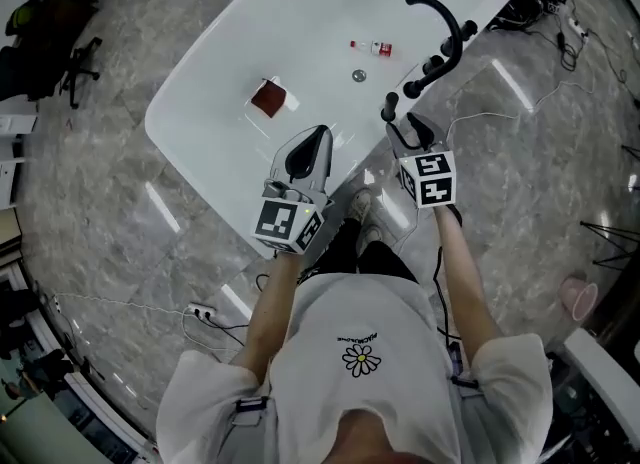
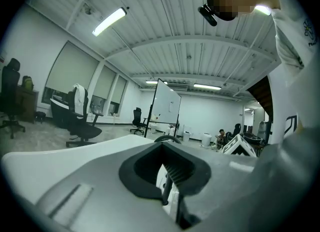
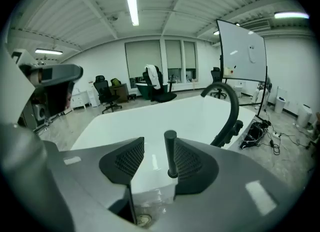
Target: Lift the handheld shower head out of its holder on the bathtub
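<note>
Head view: the shower head (image 1: 390, 105) stands upright in its holder on the bathtub (image 1: 210, 122) rim, just ahead of the right gripper (image 1: 408, 132).

Left gripper view: the left gripper (image 2: 167, 176) is closed and empty.

Right gripper view: the shower head's vertical handle sits between wide-open jaws, just beside the right pad.

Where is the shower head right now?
In the right gripper view, the shower head stands upright on the tub rim between the right gripper's open jaws, the curved faucet behind it to the right.
</note>
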`<state>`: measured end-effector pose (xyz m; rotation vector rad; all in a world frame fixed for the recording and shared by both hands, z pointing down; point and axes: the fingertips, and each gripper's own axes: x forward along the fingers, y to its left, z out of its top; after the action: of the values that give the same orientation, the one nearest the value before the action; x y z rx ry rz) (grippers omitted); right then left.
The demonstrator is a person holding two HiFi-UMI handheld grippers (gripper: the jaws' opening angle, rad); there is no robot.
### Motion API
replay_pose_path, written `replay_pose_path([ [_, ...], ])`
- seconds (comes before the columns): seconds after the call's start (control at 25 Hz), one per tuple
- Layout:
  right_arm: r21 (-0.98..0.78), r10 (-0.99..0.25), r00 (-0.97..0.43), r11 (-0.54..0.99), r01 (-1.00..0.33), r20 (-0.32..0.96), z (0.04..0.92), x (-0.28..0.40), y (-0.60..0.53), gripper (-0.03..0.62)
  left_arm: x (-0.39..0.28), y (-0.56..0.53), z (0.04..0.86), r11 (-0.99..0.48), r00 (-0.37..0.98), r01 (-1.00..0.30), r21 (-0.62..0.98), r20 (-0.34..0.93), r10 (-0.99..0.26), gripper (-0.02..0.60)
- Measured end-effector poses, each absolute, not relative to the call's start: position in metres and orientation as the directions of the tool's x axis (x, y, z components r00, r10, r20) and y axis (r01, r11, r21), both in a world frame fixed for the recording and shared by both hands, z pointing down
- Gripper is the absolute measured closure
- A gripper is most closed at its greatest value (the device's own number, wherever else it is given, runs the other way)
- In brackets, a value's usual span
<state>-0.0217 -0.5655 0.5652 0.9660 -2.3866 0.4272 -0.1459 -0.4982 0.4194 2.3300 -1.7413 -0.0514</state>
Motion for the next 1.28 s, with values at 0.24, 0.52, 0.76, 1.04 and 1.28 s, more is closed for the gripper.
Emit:
replay_pose_path([
  [0.24,-0.064,-0.529,-0.508,0.647,-0.76,0.68,0.674,-0.026,-0.614,0.398,-0.174,-0.522,0.47,-0.229,0.263,-0.952,0.2,0.16,-0.951,0.58],
  [0.52,-0.066,-0.483,-0.471,0.643,-0.763,0.738,0.728,-0.035,-0.625,0.388,-0.179,-0.52,0.497,-0.189,0.242,-0.952,0.239,0.218,-0.945,0.581],
  [0.76,-0.096,-0.471,-0.461,0.614,-0.783,0.752,0.753,-0.037,-0.631,0.408,-0.175,-0.521,0.502,-0.185,0.239,-0.953,0.241,0.217,-0.946,0.58],
  [1.04,-0.059,-0.493,-0.445,0.618,-0.784,0.747,0.756,-0.038,-0.631,0.441,-0.184,-0.512,0.507,-0.163,0.22,-0.954,0.251,0.222,-0.95,0.581],
  [1.28,-0.076,-0.57,-0.473,0.582,-0.809,0.672,0.713,-0.037,-0.639,0.441,-0.194,-0.51,0.49,-0.165,0.205,-0.961,0.223,0.171,-0.964,0.581],
])
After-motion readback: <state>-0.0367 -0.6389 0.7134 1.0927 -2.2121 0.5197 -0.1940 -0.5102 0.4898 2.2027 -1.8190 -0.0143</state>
